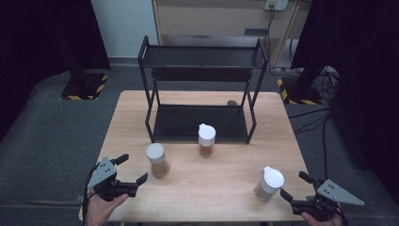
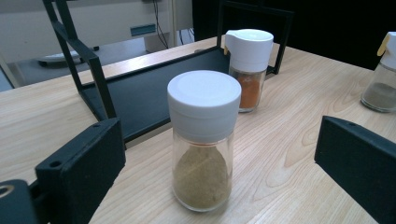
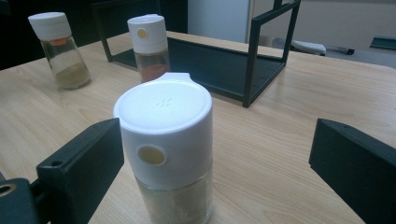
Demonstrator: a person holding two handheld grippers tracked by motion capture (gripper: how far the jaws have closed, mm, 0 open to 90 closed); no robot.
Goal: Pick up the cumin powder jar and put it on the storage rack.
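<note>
Three spice jars [image 1: 158, 160] [image 1: 206, 140] [image 1: 269, 184]; one black rack [image 1: 203, 89]; one table [image 1: 202, 188]; two grippers [image 1: 132, 170] [image 1: 295, 185].

Grey carpet floor [image 1: 47, 136] surrounds the wooden table [image 1: 282, 141]; a white wall [image 1: 123, 26] stands behind.

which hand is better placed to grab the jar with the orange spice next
Left, probably. The orange spice jar stands before the rack, nearer the left gripper than the right gripper. Both grippers are open, each facing its own jar.
</note>
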